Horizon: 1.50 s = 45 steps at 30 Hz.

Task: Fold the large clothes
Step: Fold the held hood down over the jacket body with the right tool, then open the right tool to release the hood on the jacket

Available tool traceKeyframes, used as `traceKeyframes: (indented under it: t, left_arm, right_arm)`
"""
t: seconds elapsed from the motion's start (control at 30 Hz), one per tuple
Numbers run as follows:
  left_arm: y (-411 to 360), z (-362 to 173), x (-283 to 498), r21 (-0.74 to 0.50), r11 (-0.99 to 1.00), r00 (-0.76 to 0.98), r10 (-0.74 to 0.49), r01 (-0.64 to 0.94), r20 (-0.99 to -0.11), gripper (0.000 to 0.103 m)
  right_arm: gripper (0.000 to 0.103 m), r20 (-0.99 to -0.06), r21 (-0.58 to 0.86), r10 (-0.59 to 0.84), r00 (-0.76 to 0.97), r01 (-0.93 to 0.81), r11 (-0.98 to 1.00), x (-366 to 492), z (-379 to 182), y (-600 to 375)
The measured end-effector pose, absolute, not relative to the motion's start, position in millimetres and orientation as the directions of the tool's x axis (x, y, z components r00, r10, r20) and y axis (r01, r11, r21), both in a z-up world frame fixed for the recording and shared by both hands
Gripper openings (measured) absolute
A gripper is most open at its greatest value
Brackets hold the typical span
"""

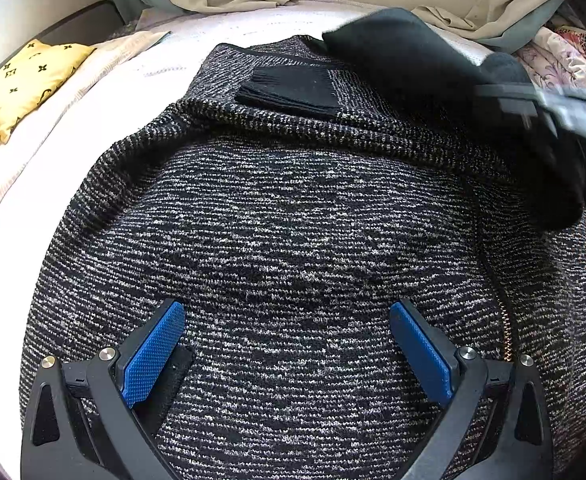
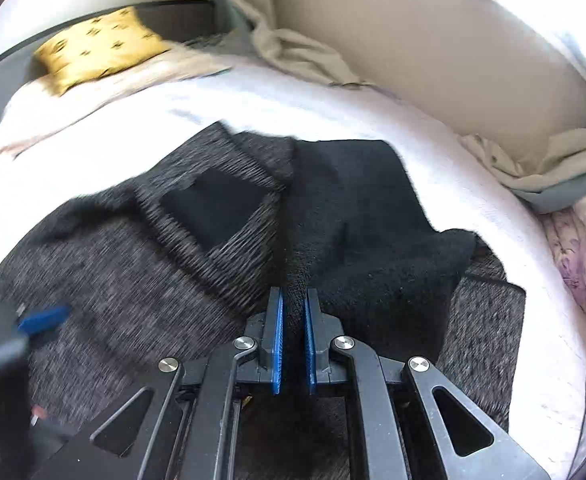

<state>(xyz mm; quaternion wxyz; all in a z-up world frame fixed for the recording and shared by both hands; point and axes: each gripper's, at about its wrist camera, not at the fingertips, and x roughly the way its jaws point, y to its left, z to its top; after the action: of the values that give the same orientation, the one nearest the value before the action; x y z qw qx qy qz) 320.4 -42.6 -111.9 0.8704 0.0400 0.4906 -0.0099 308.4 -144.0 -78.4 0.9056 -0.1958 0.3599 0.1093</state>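
Two tongs working: right gripper pinches black fleece lining ahead, carrying flap across; left gripper spread, I hover it over knit jacket, probably steadying.

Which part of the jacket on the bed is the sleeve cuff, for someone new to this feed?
Start at the white bed and find the big black-and-grey knitted jacket spread across it. Near its far edge a sleeve is folded inward, ending in the cuff: a plain black ribbed rectangle, unlike the speckled knit around it.
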Motion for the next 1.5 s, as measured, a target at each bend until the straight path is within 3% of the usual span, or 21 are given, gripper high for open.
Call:
traceKeyframes:
  t: [0.13,0.2,0.3,0.4,0.57,0.7,0.83,0.9,1.2,1.33,1.5]
  left_arm:
    - [-42.4,-112.0,320.5,0.060,0.997,0.519,0.022,0.057,-0.855,0.103]
    - [-42.6,-111.8,320.6,0.060,0.997,0.519,0.022,0.057,-0.855,0.103]
    - [-42.6,-111.8,320.6,0.059,0.997,0.518,0.022,0.056,-0.855,0.103]
    - [-42.3,-111.8,321.2,0.061,0.997,0.518,0.024,0.055,-0.855,0.103]
    - [-43.9,-111.6,316.2,0.064,0.997,0.521,0.027,0.053,-0.853,0.103]
    - [-44.6,-111.7,316.2,0.062,0.997,0.520,0.025,0.055,-0.854,0.103]
    - [-45.1,-111.5,316.3,0.063,0.997,0.521,0.025,0.054,-0.853,0.103]
    - [-45.0,-111.5,316.5,0.062,0.997,0.521,0.025,0.055,-0.853,0.103]
    - [-45.2,-111.0,317.1,0.063,0.997,0.522,0.025,0.055,-0.852,0.103]
    - [-44.6,-110.3,318.1,0.064,0.997,0.526,0.028,0.051,-0.850,0.103]
    - [-45.8,-109.4,315.4,0.068,0.996,0.537,0.031,0.049,-0.843,0.103]
  right_arm:
    - [0.006,-0.743,-0.288,0.054,0.667,-0.392,0.874,291.6,-95.7,-139.5]
    - [0.014,-0.765,-0.301,0.027,0.643,-0.394,0.868,292.5,-105.2,-138.6]
    - [0.016,-0.805,-0.190,0.098,0.585,-0.411,0.891,289.9,-105.3,-144.1]
    - [0.016,-0.779,-0.083,0.196,0.595,-0.408,0.909,280.7,-84.1,-154.9]
    - [0.016,-0.684,0.046,0.215,0.697,-0.253,0.966,316.4,-36.9,-199.4]
    - [0.015,-0.718,0.174,0.214,0.662,-0.127,0.976,366.4,-51.2,-237.8]
    - [0.010,-0.771,0.104,0.081,0.632,-0.002,0.995,384.7,-86.8,-257.0]
    - [0.000,-0.773,0.101,0.056,0.632,0.035,0.994,387.6,-100.9,-266.5]
    - [0.001,-0.719,0.031,-0.004,0.695,0.037,0.999,360.5,-86.8,-256.0]
    - [0.004,-0.666,0.032,0.069,0.742,-0.063,0.997,313.1,-67.4,-233.4]
    - [0.003,-0.737,0.007,0.127,0.664,-0.181,0.984,284.9,-99.8,-204.3]
